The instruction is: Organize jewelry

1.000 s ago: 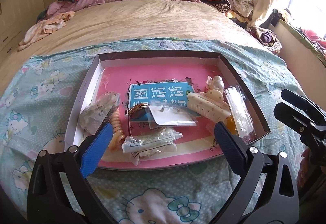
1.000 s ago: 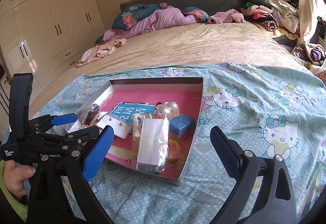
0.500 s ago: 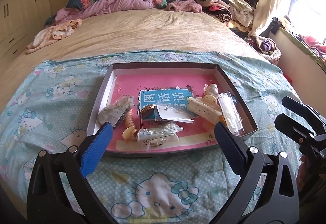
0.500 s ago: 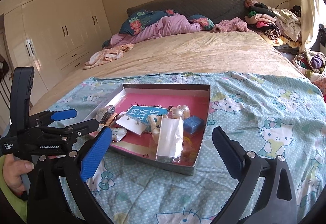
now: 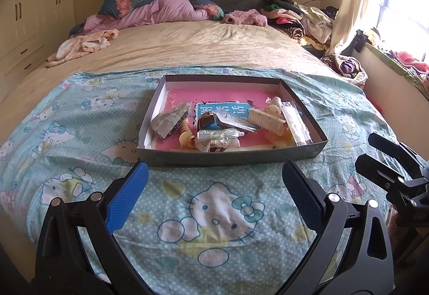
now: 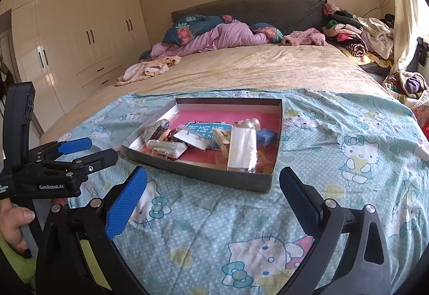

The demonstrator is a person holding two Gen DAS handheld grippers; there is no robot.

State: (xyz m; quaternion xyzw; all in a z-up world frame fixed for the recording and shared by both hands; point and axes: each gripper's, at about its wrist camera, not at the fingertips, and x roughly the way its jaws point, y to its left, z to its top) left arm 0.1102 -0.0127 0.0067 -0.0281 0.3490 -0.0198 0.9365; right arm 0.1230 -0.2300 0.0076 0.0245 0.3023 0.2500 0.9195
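Observation:
A shallow grey box (image 5: 233, 157) (image 6: 198, 173) with a pink floor lies on the cartoon-cat blanket. Inside it are several bagged jewelry pieces, a cream hair claw (image 5: 265, 119), a spiral hair tie (image 5: 186, 135), a blue card (image 5: 222, 110), a long clear packet (image 6: 241, 147) and a small blue box (image 6: 265, 136). My left gripper (image 5: 214, 197) is open, held back from the box's near wall with nothing between its fingers. My right gripper (image 6: 213, 197) is open too, empty, and near the box's right corner.
The teal blanket (image 5: 214, 214) covers the near end of a beige bed (image 5: 201, 45). Bedding is heaped at the headboard and clothes are piled at the far right (image 5: 300, 16). Wardrobes (image 6: 80, 40) line the left wall. A hand (image 6: 13, 222) holds the left gripper.
Both grippers have pulled back and away from the box, which now looks smaller and farther off. Both stay open and empty. The box contents have not moved.

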